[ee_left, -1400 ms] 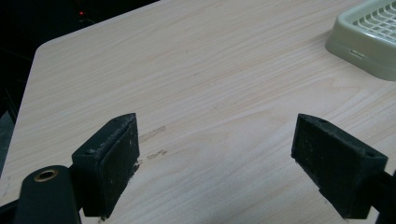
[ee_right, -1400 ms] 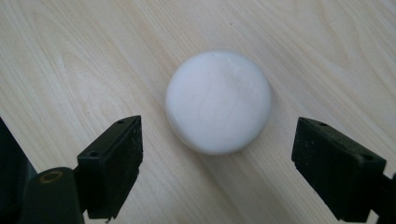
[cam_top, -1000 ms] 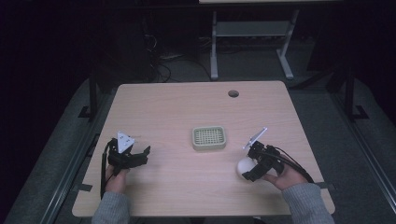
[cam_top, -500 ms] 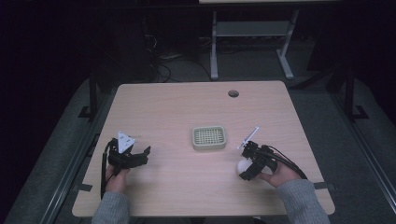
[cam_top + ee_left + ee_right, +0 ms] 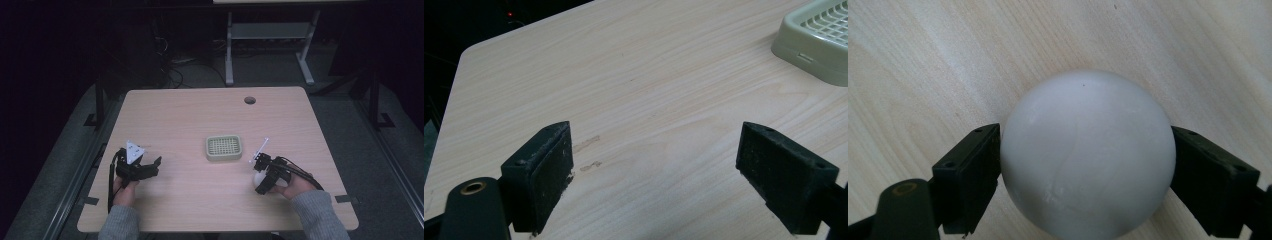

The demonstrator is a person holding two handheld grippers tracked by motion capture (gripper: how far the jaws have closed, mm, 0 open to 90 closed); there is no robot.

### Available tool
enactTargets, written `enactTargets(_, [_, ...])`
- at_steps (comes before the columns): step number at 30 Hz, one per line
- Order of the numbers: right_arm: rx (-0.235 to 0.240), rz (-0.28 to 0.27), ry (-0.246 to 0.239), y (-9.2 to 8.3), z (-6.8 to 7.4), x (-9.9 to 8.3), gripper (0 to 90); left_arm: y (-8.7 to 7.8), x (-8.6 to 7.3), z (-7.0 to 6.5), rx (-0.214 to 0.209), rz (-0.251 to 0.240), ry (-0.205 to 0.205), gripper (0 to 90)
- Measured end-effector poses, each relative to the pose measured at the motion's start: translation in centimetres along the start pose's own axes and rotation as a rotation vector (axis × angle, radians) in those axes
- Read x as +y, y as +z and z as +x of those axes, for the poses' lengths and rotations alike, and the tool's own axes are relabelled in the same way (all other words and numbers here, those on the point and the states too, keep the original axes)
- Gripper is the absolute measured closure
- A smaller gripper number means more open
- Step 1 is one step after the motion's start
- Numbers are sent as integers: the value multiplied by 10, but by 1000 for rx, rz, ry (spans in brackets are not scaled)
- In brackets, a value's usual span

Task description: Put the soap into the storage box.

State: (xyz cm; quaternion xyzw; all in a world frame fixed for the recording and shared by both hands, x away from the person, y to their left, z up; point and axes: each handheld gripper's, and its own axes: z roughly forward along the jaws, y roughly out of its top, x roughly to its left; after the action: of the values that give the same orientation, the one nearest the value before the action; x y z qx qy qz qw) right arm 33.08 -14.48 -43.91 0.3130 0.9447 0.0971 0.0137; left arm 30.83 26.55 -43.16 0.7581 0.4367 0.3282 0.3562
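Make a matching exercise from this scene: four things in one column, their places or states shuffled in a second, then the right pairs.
Things:
1. white ball
2. left claw
3. slotted green tray
4. round hole

States or places:
A. in the tabletop near its far edge
B. open above bare wood
C. between the right claw's jaws, touching both
D. at the table's middle, between the two claws

Pairs: 1-C, 2-B, 3-D, 4-A
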Motion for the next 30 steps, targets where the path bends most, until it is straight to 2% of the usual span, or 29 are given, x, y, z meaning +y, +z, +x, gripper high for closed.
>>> enactTargets(9, [-6, 19, -14, 2, -1, 2, 223, 0, 0, 0, 0, 2, -3, 149])
enactTargets(22, [-7, 21, -25, 2, 0, 2, 232, 1, 0, 0, 2, 3, -7, 149])
enactTargets(25, [6, 24, -20, 2, 0, 1, 232, 1, -1, -1, 1, 5, -6, 149])
enactTargets(30, [17, 0, -16, -3, -2, -1, 233, 2, 0, -2, 2, 5, -3, 148])
